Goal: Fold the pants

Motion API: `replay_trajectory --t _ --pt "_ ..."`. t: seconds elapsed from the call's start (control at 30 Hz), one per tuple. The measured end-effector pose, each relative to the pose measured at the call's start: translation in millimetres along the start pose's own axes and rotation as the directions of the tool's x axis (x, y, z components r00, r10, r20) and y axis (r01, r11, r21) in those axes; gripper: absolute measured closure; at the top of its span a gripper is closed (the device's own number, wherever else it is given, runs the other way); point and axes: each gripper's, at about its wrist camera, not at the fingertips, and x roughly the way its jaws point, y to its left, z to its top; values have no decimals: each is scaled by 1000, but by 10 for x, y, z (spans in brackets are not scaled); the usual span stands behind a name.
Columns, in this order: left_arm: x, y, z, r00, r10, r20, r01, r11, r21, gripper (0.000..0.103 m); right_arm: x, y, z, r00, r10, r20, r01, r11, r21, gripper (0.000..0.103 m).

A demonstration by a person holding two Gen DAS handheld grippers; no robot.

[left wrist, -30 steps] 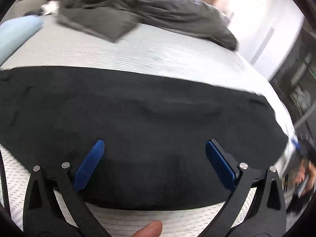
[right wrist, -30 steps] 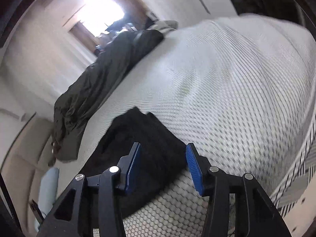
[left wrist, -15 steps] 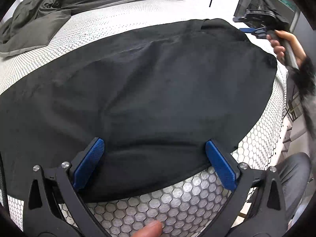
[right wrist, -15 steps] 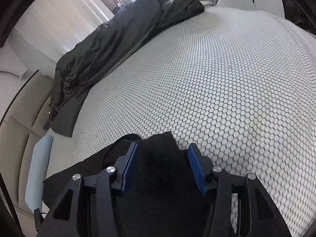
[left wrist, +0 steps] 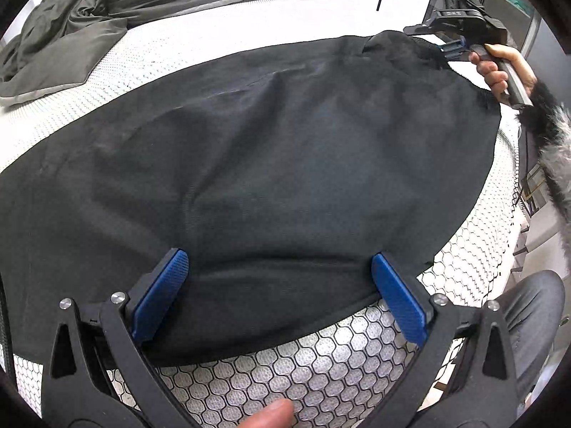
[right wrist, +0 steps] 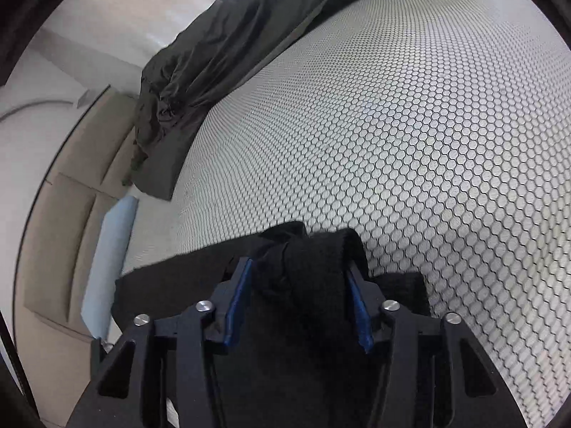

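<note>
The black pants [left wrist: 278, 149] are lying spread out flat on the bed [left wrist: 321, 367], so the folding is only starting. The right gripper [right wrist: 298, 299] has just been closing, and its jaws are now squeezing a bunched corner of the pants at about 1 o'clock in the left view. The left gripper [left wrist: 282, 306] is hanging wide open over the near edge, holding nothing. The bed has a white honeycomb cover. A grey blanket [left wrist: 107, 10] is lying rumpled at 11 o'clock, by a pale wall [right wrist: 107, 18].
</note>
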Motion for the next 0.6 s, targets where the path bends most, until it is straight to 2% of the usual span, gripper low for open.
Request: replay_trajectory --t 0.03,0.1,0.17,0.2,0.27,0.3,0.33,0.37,0.43,0.47,0.53,0.57,0.6 --pt "4 -13 -10 1000 -1 1 1 1000 0 1 36 -25 47 1000 12 11 -13 1000 13 88" --pt "7 -3 -15 1000 -5 2 5 1000 0 1 -8 21 120 997 -3 83 3 1000 -4 97" --pt "17 -5 -11 1000 -5 1 5 1000 1 1 -103 181 207 977 -64 203 76 996 -56 98" --pt "18 2 -11 1000 -7 1 7 1000 1 1 -116 189 233 973 -82 217 95 994 -51 97" --pt "19 11 -11 1000 -9 -2 9 1000 4 1 -2 68 311 974 -167 154 166 986 17 97" --pt "18 18 -6 1000 -11 -2 11 1000 3 1 67 29 299 974 -206 100 204 979 26 92" --pt "16 21 -1 1000 -13 -3 13 1000 3 1 126 21 249 959 -279 50 278 960 20 85" --pt "10 26 4 1000 -13 -4 13 1000 3 1 194 21 232 940 -341 23 341 940 9 83" --pt "-9 34 13 1000 -19 1 19 1000 -6 1 121 89 183 924 -376 65 376 926 2 71" --pt "-27 50 17 1000 -27 4 27 1000 -13 1 -19 163 134 909 -399 125 401 916 7 67" --pt "-88 95 32 998 -54 11 54 998 -30 1 -350 391 -57 837 -495 232 506 863 16 52" --pt "-132 124 47 997 -71 21 72 996 -44 1 -545 549 -169 784 -536 314 560 828 16 47" --pt "-191 170 63 995 -88 37 90 994 -60 1 -662 689 -278 756 -546 362 582 813 10 33"
